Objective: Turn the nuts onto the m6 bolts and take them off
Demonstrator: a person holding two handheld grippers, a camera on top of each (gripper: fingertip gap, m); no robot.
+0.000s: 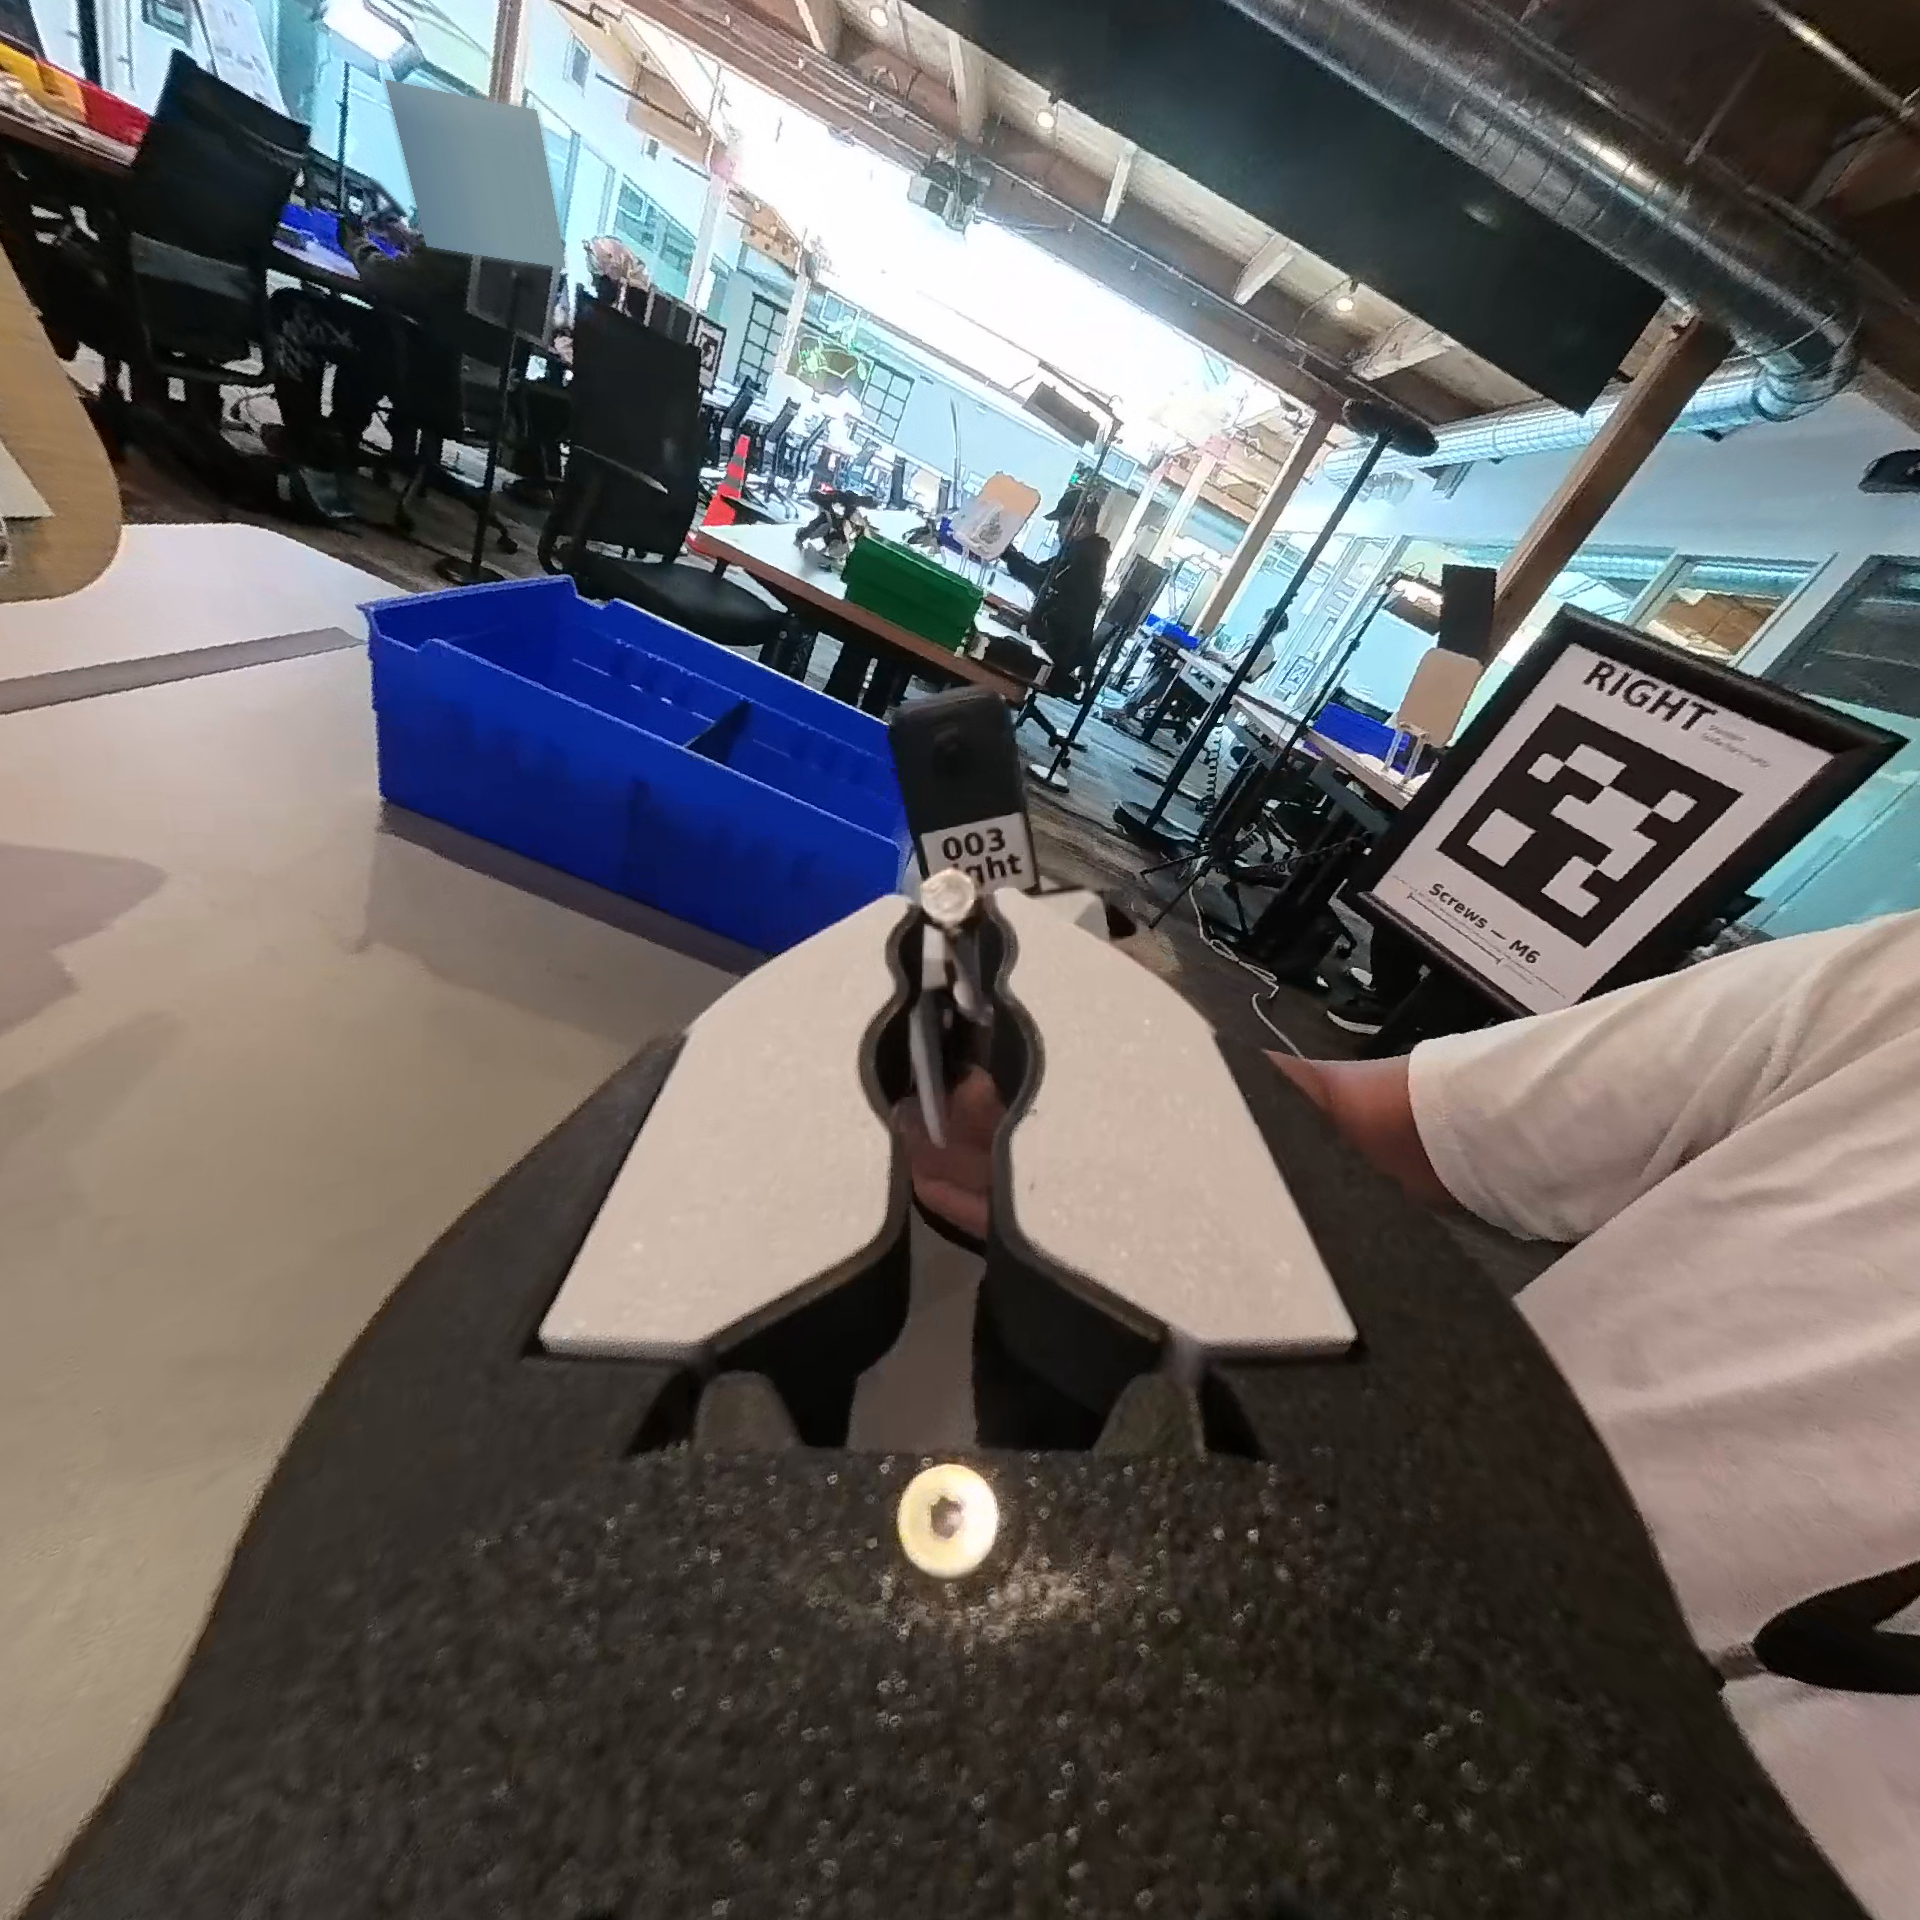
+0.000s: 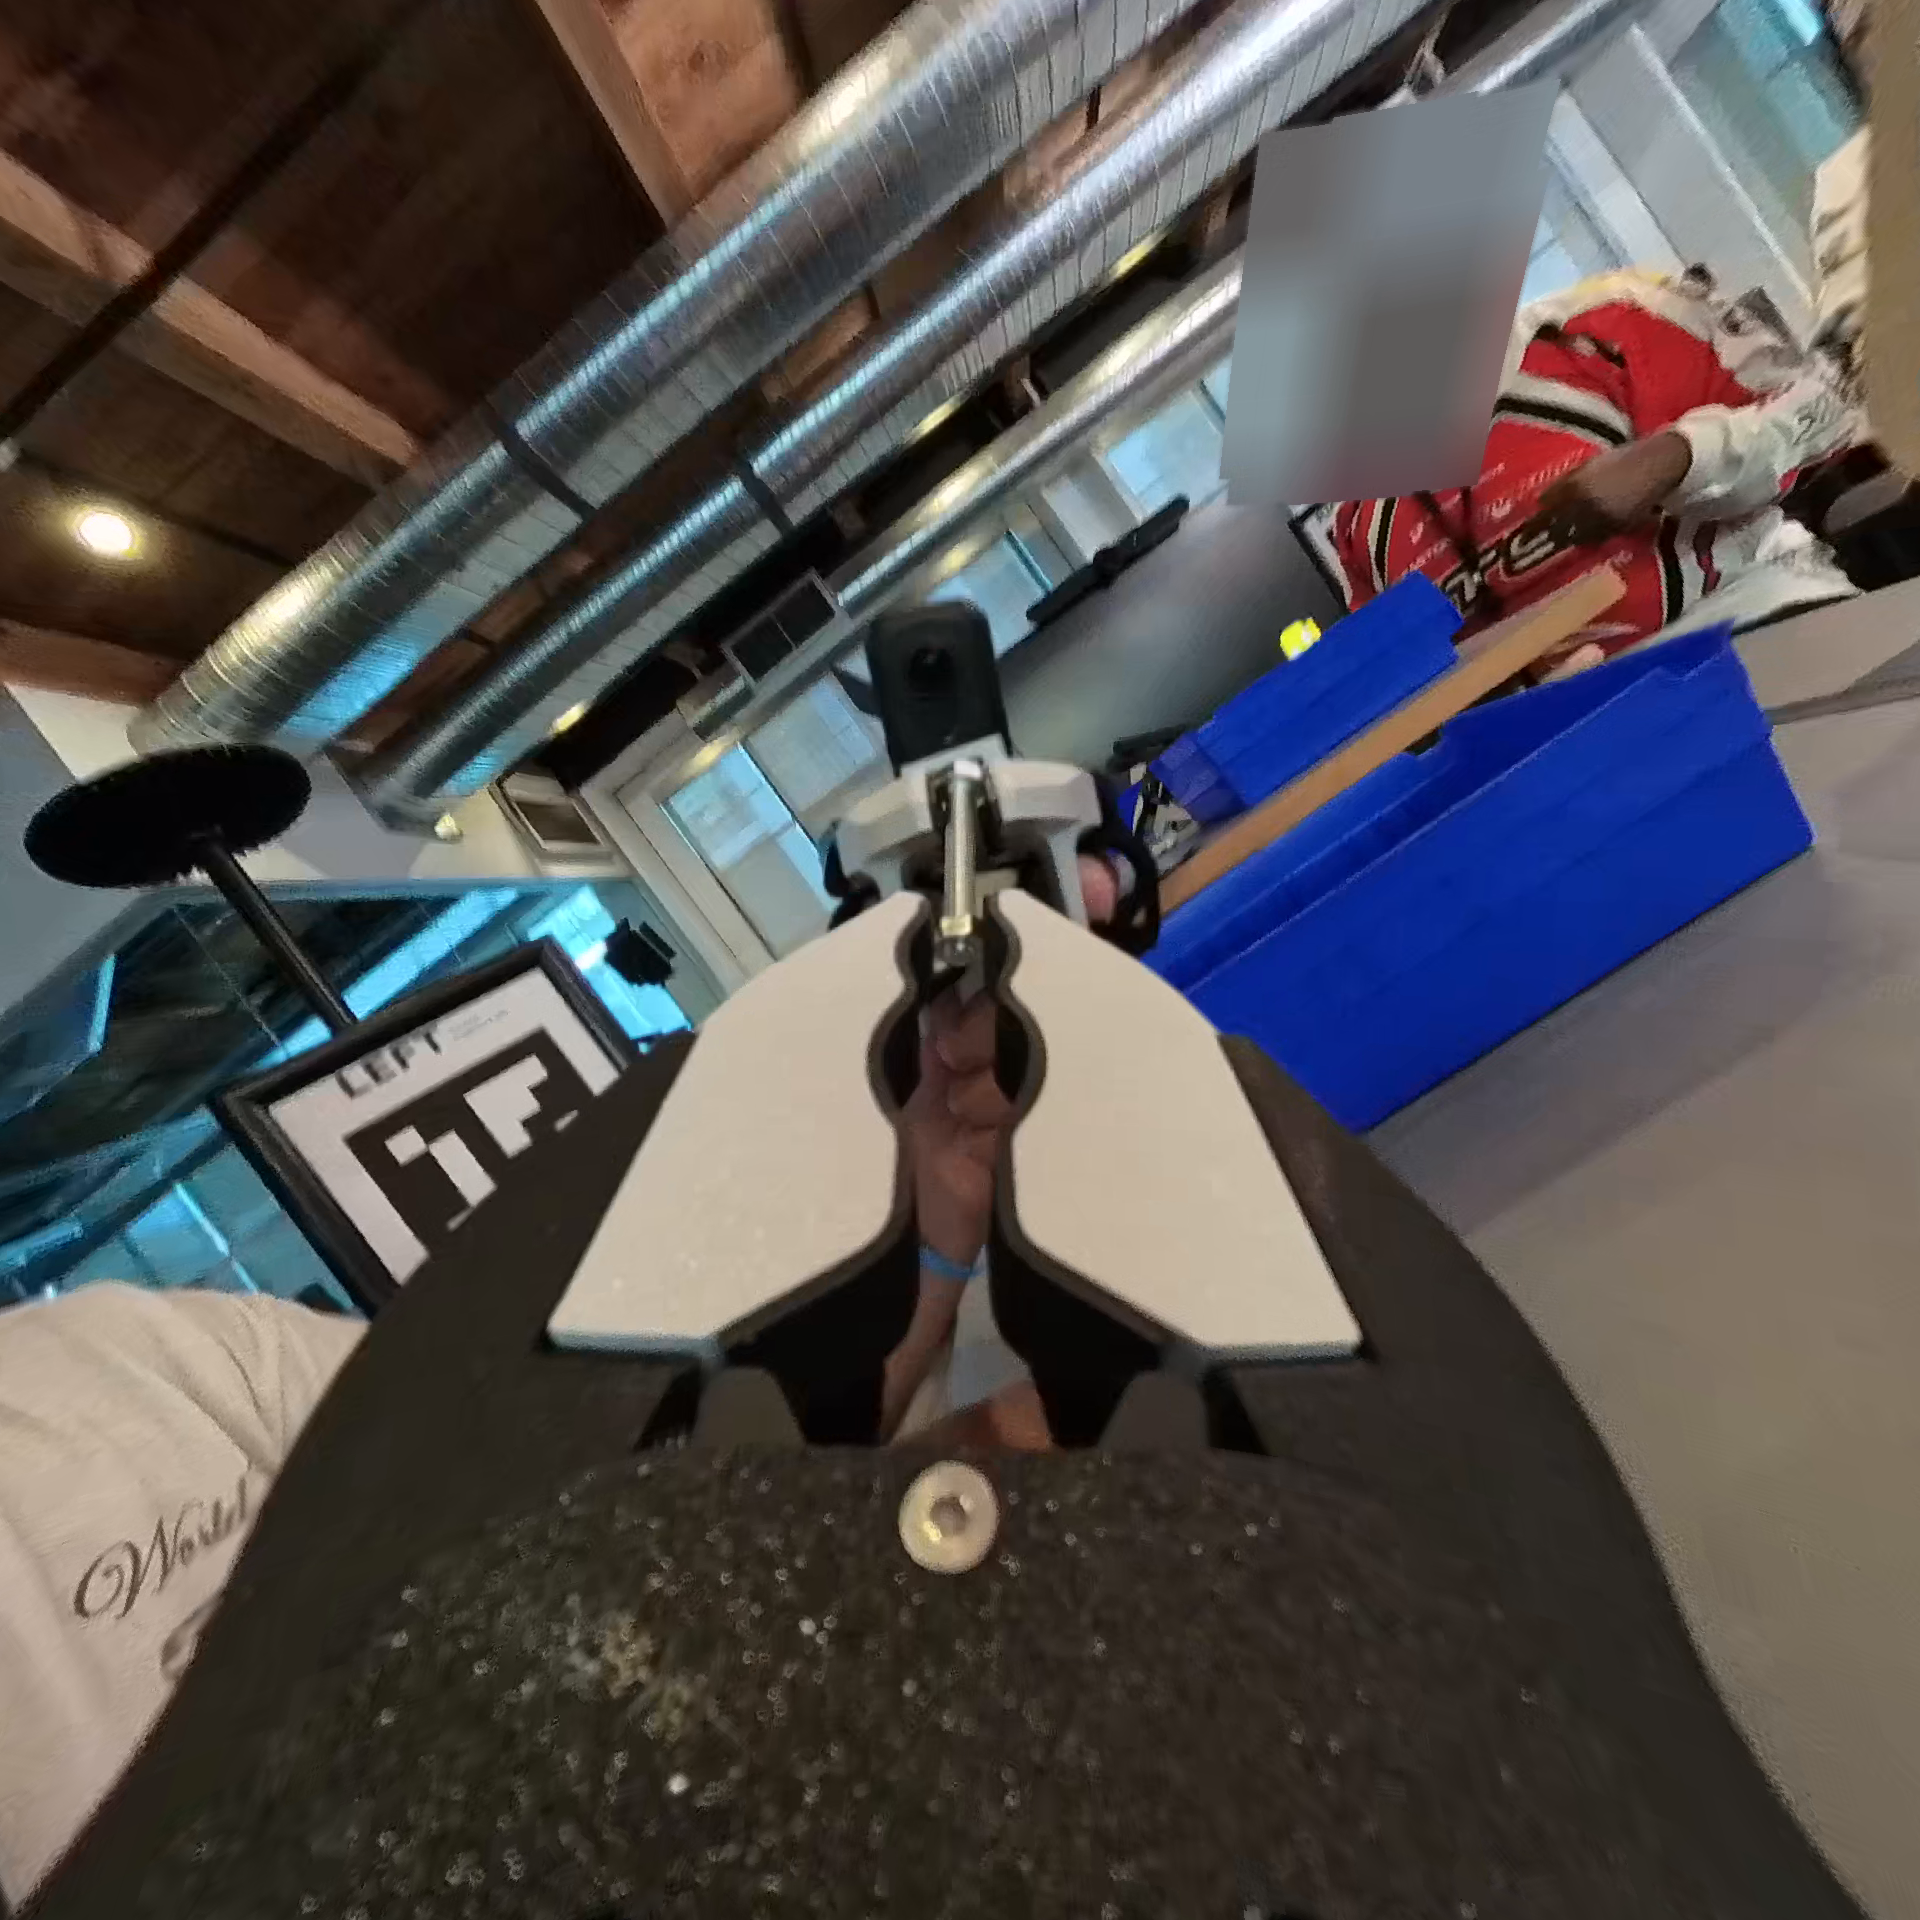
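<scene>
Both grippers are raised above the table and face each other tip to tip. My left gripper (image 1: 948, 920) is shut on a silver bolt (image 1: 948, 900), whose round end shows at the fingertips. In the right wrist view the bolt's shaft (image 2: 961, 842) runs from the left gripper (image 2: 968, 790) towards me. My right gripper (image 2: 954, 935) is shut on a silver hex nut (image 2: 952, 923) that sits on the near end of the shaft. The right gripper's black camera body (image 1: 956, 779) stands just behind the bolt in the left wrist view.
A blue divided bin (image 1: 623, 748) (image 2: 1507, 883) stands on the grey table (image 1: 208, 1039). Framed marker signs (image 1: 1621, 821) (image 2: 447, 1122) stand at the table's edges. A white sleeve (image 1: 1662, 1091) is at the right. A person in a red jersey (image 2: 1621, 416) is beyond the bin. Both grippers' tips are close together, under 4 cm apart.
</scene>
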